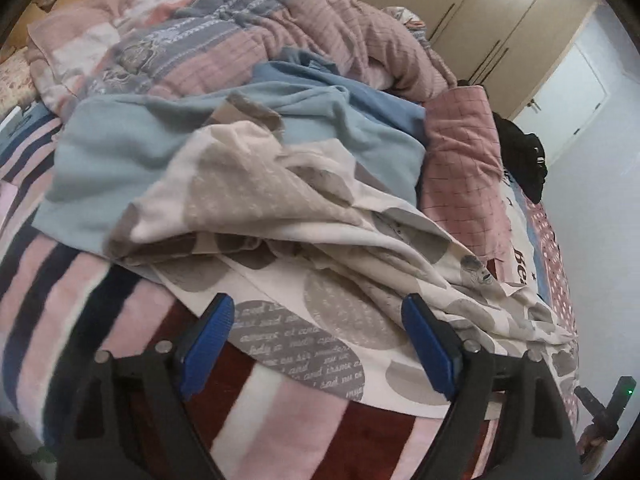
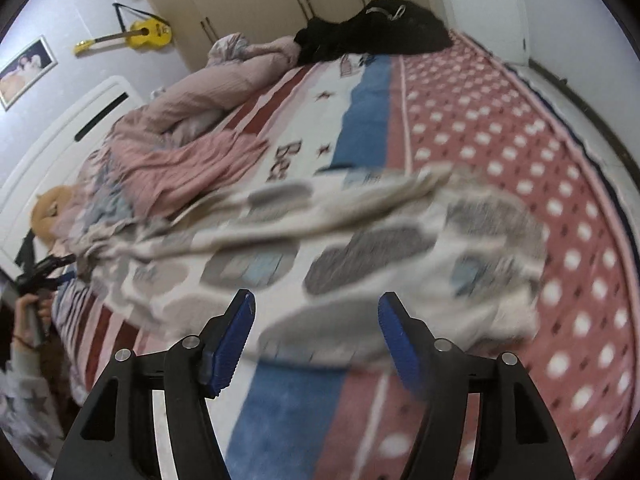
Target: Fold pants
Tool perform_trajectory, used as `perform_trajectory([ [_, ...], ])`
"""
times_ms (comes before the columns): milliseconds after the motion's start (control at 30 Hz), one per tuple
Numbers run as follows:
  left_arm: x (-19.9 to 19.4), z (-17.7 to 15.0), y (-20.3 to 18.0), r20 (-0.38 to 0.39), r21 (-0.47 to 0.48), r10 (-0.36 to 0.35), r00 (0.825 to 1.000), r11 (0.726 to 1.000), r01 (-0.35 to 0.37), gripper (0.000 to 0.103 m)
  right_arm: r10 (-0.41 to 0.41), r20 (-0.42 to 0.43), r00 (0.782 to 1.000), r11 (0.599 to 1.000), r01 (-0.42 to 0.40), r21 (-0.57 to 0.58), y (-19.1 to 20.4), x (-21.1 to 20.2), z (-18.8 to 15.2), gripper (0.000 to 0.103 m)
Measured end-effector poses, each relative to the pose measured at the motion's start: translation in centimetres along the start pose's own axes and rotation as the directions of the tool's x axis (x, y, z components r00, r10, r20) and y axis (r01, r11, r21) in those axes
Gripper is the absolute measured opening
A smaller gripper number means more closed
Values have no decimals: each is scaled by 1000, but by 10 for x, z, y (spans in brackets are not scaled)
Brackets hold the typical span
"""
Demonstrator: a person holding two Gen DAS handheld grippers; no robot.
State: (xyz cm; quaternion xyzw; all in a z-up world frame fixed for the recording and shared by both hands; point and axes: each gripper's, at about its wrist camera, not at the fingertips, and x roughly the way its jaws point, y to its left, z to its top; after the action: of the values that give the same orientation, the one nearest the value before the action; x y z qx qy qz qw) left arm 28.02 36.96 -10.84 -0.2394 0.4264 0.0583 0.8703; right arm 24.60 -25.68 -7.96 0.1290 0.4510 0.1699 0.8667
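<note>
My left gripper (image 1: 318, 322) stands with its jaws wide apart, nothing between the ribbed blue pads (image 1: 208, 346); they hover just above the near edge of the pants (image 1: 304, 240). The pants are thin, soft cloth, cream with large grey oval patches, some patches carrying faint script. They lie crumpled and loosely heaped on the bed, folds overlapping, so I cannot make out waistband or legs. Behind them, partly under them, sits a pale blue garment (image 1: 120, 160) of matte, smooth weave, and beyond that a bunched pink checked quilt (image 1: 320, 36).

My right gripper (image 2: 316, 316) is likewise parted, pads clear of any cloth, with the pants (image 2: 360, 248) spread just ahead of it. That view is smeared by motion; the pattern edges are hard to read. The blanket (image 2: 500, 152) beneath is plush, pink with white dots, with blue and red stripes. A black bundle (image 2: 372, 28) lies at the far end, shape indistinct. At the left rim, a hand (image 2: 30, 308) on the other tool is cut off. A yellow guitar (image 2: 140, 34) hangs on the wall.
</note>
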Motion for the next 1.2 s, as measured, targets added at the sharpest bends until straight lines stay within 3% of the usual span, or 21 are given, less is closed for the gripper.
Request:
perform_trajectory([
  [100, 5, -3, -9, -31, 28, -61, 998, 998, 62, 83, 2, -18, 1000, 1000, -2, -1, 0, 2, -14, 60],
  [333, 28, -7, -43, -72, 129, -39, 997, 991, 48, 83, -17, 12, 1000, 999, 17, -40, -1, 9, -3, 60],
  [600, 53, -8, -85, -85, 235, -19, 996, 971, 39, 83, -72, -10, 997, 962, 67, -266, 41, 57, 31, 59],
  [633, 55, -7, -88, -88, 234, -26, 996, 971, 46, 83, -62, -36, 997, 960, 49, -277, 46, 66, 34, 57],
  [733, 59, -3, -94, -83, 243, -31, 996, 969, 51, 83, 9, -131, 991, 959, -45, -281, 60, 97, 38, 34],
  [800, 62, -1, -98, -80, 254, -27, 996, 966, 47, 83, -6, -166, 986, 954, -44, -297, 69, 117, 39, 25],
  [1000, 69, -1, -110, -94, 308, -51, 994, 948, 78, 83, -32, -198, 980, 950, -31, -310, 89, 163, 51, 17],
  [1200, 76, 9, -121, -51, 373, -27, 998, 927, 44, 83, -58, -175, 983, 960, 7, -280, 94, 185, 83, 16],
])
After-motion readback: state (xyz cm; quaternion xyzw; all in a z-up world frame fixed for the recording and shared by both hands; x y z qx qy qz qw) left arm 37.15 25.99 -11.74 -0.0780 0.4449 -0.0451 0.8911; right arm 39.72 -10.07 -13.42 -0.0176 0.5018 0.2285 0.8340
